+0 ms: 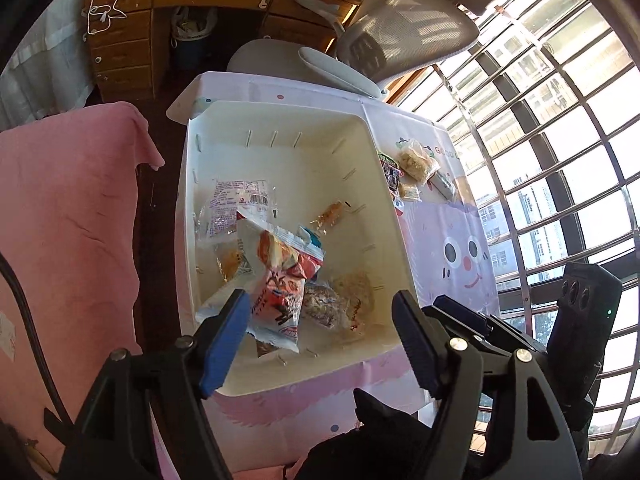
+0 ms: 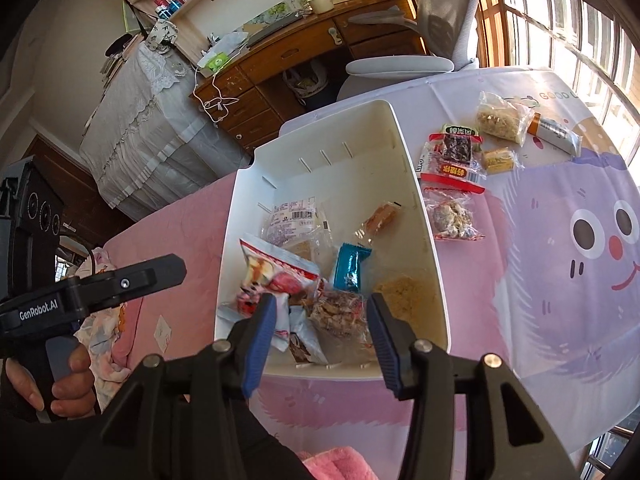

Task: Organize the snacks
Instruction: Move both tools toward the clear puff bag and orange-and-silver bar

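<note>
Both jaws parted and empty, left hand-held gripper [image 1: 320, 336] and right hand-held gripper [image 2: 322, 334] hover over the white bin [image 2: 408, 168] (loose snacks [image 2: 456, 156] remain on the table [image 2: 560, 320]), suggesting drop-off

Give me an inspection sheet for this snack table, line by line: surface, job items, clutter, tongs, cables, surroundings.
Surface: cartoon tablecloth, pink and lilac.
Job's things: white bin holds several snack packets, including a red-and-white bag and a blue packet; loose snacks lie on the cloth beside the bin.
Clutter: nothing seen.
Tongs: left tongs open over the bin, the red-and-white bag against one pad; right tongs open, holding nothing.
Cables: white cord hangs off the desk.
Surroundings: wooden desk, office chair, barred window.
</note>
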The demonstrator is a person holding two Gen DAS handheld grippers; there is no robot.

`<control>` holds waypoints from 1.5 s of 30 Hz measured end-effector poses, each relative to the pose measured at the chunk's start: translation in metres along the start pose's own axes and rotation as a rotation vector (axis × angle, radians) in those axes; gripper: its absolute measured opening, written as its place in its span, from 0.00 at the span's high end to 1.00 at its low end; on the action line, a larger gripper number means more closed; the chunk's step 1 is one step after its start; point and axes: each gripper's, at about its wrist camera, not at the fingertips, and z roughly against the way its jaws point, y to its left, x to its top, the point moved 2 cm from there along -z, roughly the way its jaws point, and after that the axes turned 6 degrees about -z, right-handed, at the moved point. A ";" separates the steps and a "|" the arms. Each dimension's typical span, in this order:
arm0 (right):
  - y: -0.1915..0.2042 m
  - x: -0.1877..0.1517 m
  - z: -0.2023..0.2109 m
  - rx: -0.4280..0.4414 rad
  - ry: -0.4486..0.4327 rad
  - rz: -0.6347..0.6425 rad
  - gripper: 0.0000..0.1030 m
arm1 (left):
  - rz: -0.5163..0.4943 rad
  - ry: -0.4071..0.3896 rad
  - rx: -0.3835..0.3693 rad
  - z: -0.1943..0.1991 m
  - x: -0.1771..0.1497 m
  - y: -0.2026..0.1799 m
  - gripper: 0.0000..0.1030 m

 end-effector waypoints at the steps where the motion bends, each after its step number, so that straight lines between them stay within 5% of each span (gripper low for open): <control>1: -0.001 -0.001 0.001 -0.001 -0.001 -0.001 0.53 | -0.006 -0.002 0.003 0.000 0.000 -0.001 0.28; 22: -0.072 0.003 0.029 -0.009 0.031 -0.053 0.52 | -0.072 0.021 0.017 -0.034 0.005 -0.085 0.24; 45: -0.212 0.090 0.070 -0.035 0.080 0.036 0.52 | -0.031 0.055 0.086 -0.130 0.072 -0.226 0.19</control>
